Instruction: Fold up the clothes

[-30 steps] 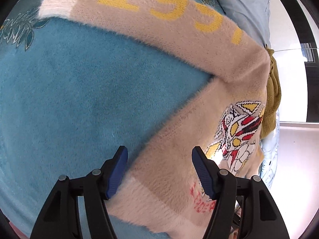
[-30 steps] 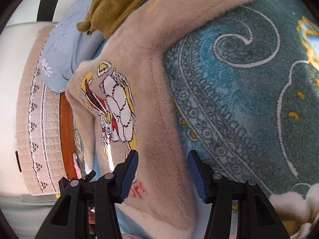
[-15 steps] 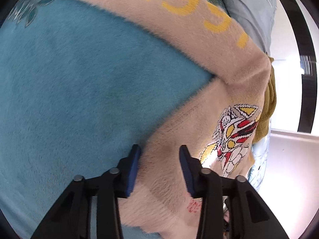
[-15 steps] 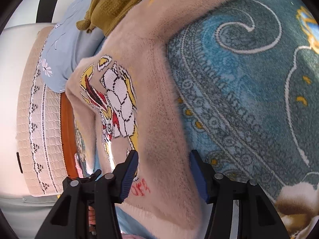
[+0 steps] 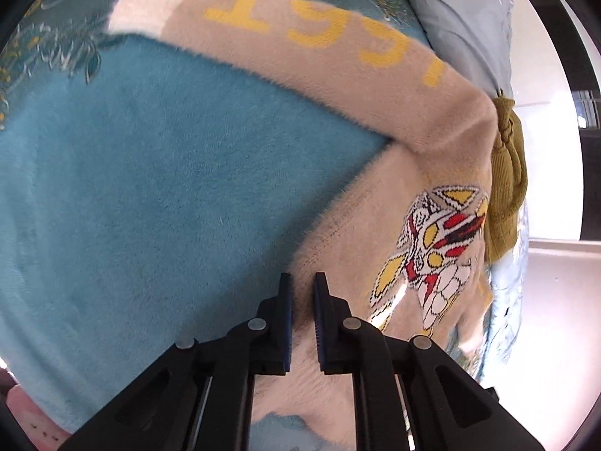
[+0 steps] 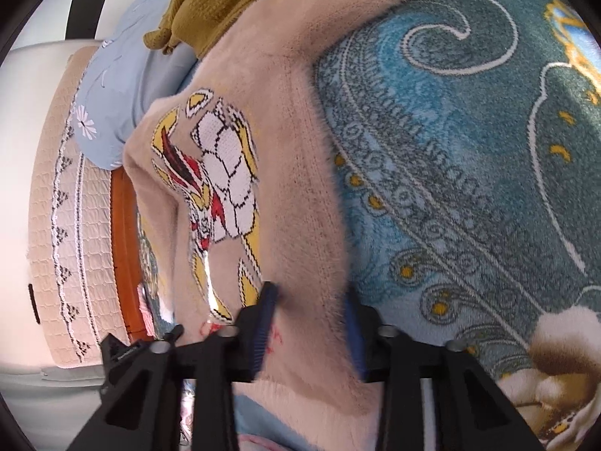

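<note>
A fluffy beige sweater [image 5: 375, 225] with a knitted red, yellow and white figure lies on a teal blanket [image 5: 169, 188]. Its sleeve [image 5: 319, 37] with yellow letters stretches across the top, ending in a cream cuff. My left gripper [image 5: 300, 289] is shut on the sweater's side edge near the hem. In the right wrist view the same sweater [image 6: 293, 150] runs down between the pads of my right gripper [image 6: 311, 304]. Its jaws are closing and the fabric bunches between them, pressed by both pads.
A mustard knit garment [image 5: 507, 188] [image 6: 218, 0] and a light blue pillow [image 5: 462, 11] [image 6: 124, 86] lie beyond the sweater. The patterned blanket [image 6: 469, 150] spreads to the right. A beige lace cover [image 6: 75, 225] and an orange wooden edge [image 6: 124, 244] border the bed.
Both grippers have closed on the sweater: the left from wide open to fully pinched on its edge, the right narrowing in the last half second. The left view has lifted slightly.
</note>
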`<state>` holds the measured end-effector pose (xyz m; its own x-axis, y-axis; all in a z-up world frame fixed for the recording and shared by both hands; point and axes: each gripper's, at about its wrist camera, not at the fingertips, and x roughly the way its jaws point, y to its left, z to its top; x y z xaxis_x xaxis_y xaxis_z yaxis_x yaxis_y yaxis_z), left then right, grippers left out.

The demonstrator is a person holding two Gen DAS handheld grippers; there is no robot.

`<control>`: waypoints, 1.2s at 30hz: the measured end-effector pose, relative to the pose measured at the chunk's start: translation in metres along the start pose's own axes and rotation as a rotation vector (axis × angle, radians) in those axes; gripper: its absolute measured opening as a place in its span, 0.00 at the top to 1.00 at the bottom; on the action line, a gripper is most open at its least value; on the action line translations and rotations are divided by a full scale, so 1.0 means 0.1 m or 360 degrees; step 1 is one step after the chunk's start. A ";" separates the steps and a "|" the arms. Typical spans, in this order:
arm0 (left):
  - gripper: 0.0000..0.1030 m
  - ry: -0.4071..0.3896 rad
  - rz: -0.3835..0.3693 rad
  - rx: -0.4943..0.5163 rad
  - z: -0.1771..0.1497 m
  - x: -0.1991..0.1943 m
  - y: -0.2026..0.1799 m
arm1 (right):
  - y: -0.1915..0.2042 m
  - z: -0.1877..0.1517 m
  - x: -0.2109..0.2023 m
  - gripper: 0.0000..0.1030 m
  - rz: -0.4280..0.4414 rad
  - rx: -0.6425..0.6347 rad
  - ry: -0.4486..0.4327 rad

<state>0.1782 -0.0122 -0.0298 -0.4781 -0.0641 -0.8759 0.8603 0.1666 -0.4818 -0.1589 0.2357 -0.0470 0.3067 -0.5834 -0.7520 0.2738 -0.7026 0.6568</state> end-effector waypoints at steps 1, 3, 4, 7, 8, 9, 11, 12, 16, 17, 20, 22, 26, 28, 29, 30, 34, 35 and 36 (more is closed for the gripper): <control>0.91 0.0002 0.0026 0.0024 -0.02 -0.03 -0.03 | 0.03 -0.01 -0.02 0.82 -0.0003 -0.0027 0.0003; 0.91 0.0010 0.0071 0.0051 -0.07 -0.07 -0.05 | 0.10 -0.03 -0.06 0.86 -0.0010 -0.0080 0.0009; 0.91 0.0018 0.0077 0.0054 -0.10 -0.09 -0.06 | 0.14 -0.04 -0.08 0.87 -0.0015 -0.0110 0.0011; 0.91 0.0043 0.0095 0.0060 -0.20 -0.10 -0.13 | 0.24 -0.06 -0.15 0.88 -0.0034 -0.0190 0.0019; 0.91 0.0051 0.0103 0.0060 -0.23 -0.07 -0.19 | 0.26 -0.07 -0.17 0.88 -0.0038 -0.0204 0.0020; 0.91 0.0059 0.0111 0.0060 -0.26 -0.05 -0.25 | 0.27 -0.09 -0.19 0.88 -0.0041 -0.0214 0.0022; 0.91 0.0071 0.0125 0.0065 -0.31 -0.11 -0.29 | 0.26 -0.12 -0.25 0.88 -0.0043 -0.0226 0.0025; 0.91 0.0078 0.0134 0.0062 -0.32 -0.09 -0.35 | 0.24 -0.15 -0.28 0.89 -0.0039 -0.0230 0.0030; 0.91 0.0103 0.0183 0.0060 -0.39 -0.17 -0.40 | 0.16 -0.26 -0.42 0.89 -0.0062 -0.0273 0.0041; 0.91 0.0103 0.0193 0.0061 -0.37 -0.21 -0.43 | 0.12 -0.28 -0.45 0.89 -0.0064 -0.0274 0.0045; 0.91 0.0079 0.0198 0.0050 -0.30 -0.21 -0.54 | 0.01 -0.31 -0.47 0.89 -0.0067 -0.0239 0.0050; 0.91 0.0039 0.0150 0.0049 -0.27 -0.25 -0.58 | -0.02 -0.32 -0.46 0.89 -0.0043 -0.0232 0.0060; 0.90 -0.0077 0.0042 0.0013 -0.25 -0.42 -0.54 | 0.07 -0.32 -0.47 0.86 -0.0036 -0.0293 0.0055; 0.88 -0.0106 0.0027 -0.0056 -0.19 -0.48 -0.51 | 0.11 -0.28 -0.52 0.85 -0.0029 -0.0314 0.0039; 0.86 -0.0110 0.0020 -0.0097 -0.17 -0.49 -0.49 | 0.13 -0.26 -0.55 0.85 -0.0022 -0.0326 0.0030; 0.86 -0.0136 -0.0008 -0.0109 -0.19 -0.53 -0.47 | 0.13 -0.24 -0.59 0.85 -0.0020 -0.0341 0.0014; 0.85 -0.0245 -0.0128 -0.0153 -0.28 -0.71 -0.38 | 0.12 0.04 -0.88 0.86 -0.0014 -0.0324 -0.0169; 0.81 -0.0273 -0.0158 -0.0164 -0.31 -0.75 -0.36 | 0.10 0.14 -0.97 0.86 -0.0014 -0.0296 -0.0233; 0.69 -0.0311 -0.0202 -0.0150 -0.32 -0.76 -0.42 | 0.09 0.25 -1.08 0.85 -0.0018 -0.0266 -0.0301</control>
<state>0.1730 0.0172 0.0578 -0.5299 -0.2781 -0.8011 0.7709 0.2357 -0.5918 -0.2124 0.2824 0.0382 0.1309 -0.6526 -0.7463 0.4282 -0.6417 0.6363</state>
